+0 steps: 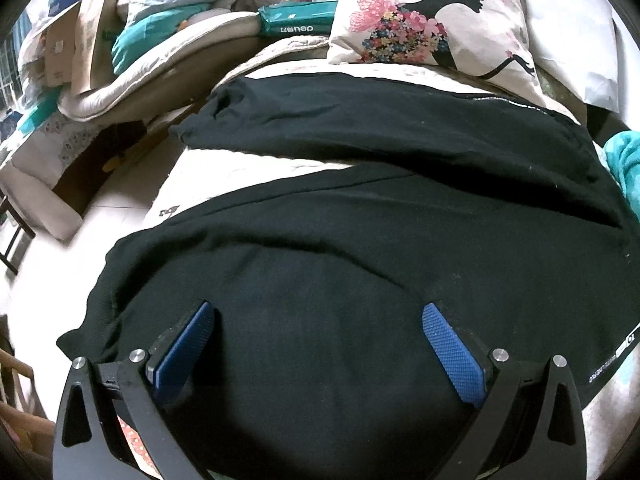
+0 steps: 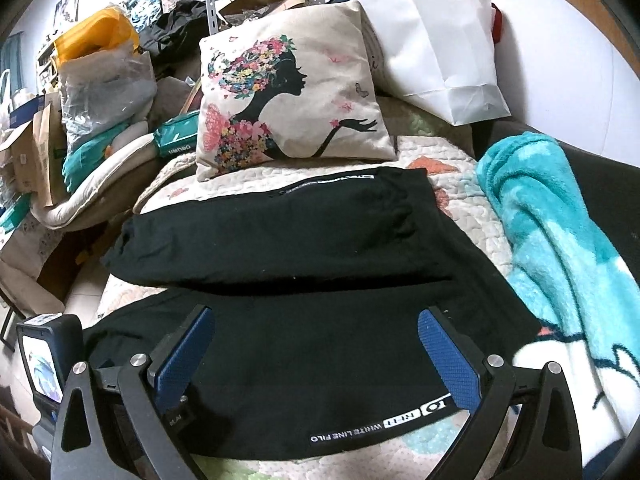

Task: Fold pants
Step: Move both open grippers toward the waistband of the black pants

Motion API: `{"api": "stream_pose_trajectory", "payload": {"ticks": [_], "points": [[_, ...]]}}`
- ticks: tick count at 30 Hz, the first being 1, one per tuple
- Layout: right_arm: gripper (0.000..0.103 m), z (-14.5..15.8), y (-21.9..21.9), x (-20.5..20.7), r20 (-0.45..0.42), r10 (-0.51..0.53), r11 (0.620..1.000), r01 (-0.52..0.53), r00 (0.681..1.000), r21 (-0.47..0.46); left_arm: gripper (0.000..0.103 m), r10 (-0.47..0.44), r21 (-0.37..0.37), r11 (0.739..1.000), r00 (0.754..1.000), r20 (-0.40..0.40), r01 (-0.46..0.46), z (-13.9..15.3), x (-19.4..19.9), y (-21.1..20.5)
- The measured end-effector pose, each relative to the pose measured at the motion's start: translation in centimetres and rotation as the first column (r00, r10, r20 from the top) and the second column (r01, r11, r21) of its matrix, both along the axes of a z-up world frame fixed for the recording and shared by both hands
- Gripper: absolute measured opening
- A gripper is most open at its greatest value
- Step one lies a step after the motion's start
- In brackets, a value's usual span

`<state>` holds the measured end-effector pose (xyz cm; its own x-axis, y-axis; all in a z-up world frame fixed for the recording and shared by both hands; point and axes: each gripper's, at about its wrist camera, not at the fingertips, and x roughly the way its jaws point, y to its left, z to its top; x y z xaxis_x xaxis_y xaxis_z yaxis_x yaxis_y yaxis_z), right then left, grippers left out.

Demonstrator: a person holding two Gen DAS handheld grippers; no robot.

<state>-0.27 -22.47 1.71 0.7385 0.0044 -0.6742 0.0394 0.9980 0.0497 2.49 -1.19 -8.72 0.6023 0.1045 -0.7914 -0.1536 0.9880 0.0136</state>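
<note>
1. On the quilted bed cover (image 2: 416,152) we see the black pants (image 2: 304,240) spread out, both legs running leftward, the far leg lying just in front of the printed cushion (image 2: 288,92).
2. We see our left gripper (image 1: 318,314) with its blue pads spread wide over the near leg of the pants (image 1: 360,240); nothing sits between them, and we cannot tell whether the fingertips (image 1: 430,314) touch the cloth.
3. Our right gripper (image 2: 314,316) is likewise wide apart, poised over the near edge of the pants by the white-lettered stripe (image 2: 380,424).
4. Fabric in the left view is so dark near the camera that folds and seams are hard to make out.
5. At the right edge, the teal blanket (image 2: 560,240) is cut off by the lens border; only a corner of it (image 1: 624,160) shows in the left view.
6. Behind the cushion, a white paper bag (image 2: 440,52) is partly hidden.
7. Clutter at the far left is too distorted for us to identify fully.
</note>
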Motion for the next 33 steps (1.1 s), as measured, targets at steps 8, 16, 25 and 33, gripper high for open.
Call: {"api": "stream_pose_trajectory", "payload": {"ticks": [8,16,25,33], "points": [[0.103,3.5,-2.9,-4.5,0.043,-0.101,0.993,0.103,0.994,-0.05,0.103,-0.031,-0.022,0.999,0.999,-0.039,0.03,0.1,-0.1,0.3],[0.103,8.1,-5.3,-7.9,0.197,-0.162,0.967,0.195,0.967,-0.162,0.094,-0.06,-0.162,0.985,0.997,-0.049,0.051,1.7,-2.0,1.1],[0.103,12.3,-3.8,-9.6,0.234,-0.103,0.959,0.159,0.967,-0.236,0.085,-0.155,-0.187,0.966,0.98,0.125,0.176,7.8,-4.0,0.8],[0.103,12.5,-4.9,-5.3,0.146,-0.019,0.988,0.04,0.989,-0.146,0.085,-0.075,-0.171,0.977,0.954,0.291,0.129,15.0,-5.8,5.8]]}}
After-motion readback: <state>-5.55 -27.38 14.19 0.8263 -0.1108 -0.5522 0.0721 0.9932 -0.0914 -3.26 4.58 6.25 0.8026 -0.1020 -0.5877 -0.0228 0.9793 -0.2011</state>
